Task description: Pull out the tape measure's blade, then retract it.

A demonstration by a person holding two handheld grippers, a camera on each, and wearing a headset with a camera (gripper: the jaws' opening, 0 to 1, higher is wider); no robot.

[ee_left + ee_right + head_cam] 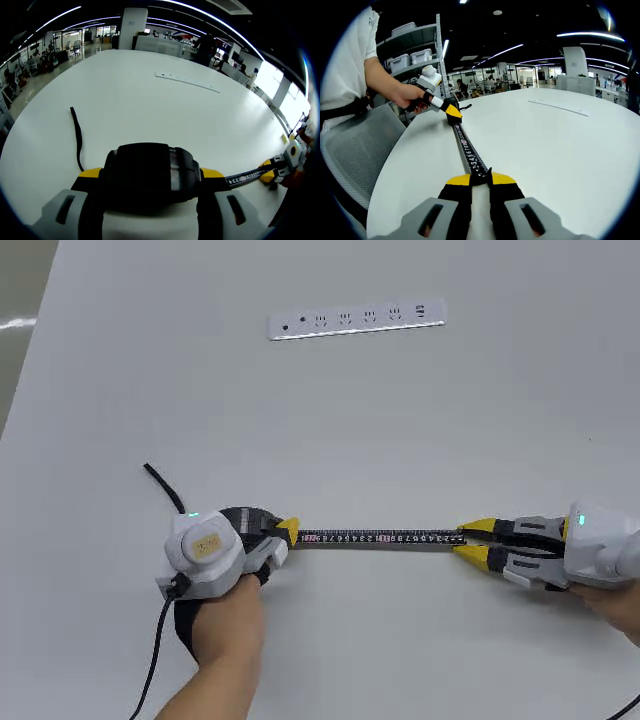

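Head view: left tongs (281, 542) grip half-hidden tape measure (249, 521); right tongs (464, 541) pinch blade (380, 537) end.

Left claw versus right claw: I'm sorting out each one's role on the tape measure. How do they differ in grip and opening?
The left claw clamps the tape measure's black case, while the right claw pinches the end of the blade. The left claw's jaws stand wide apart around the case; the right claw's are almost closed on the thin blade. Both have yellow tips and lie low over the white table.
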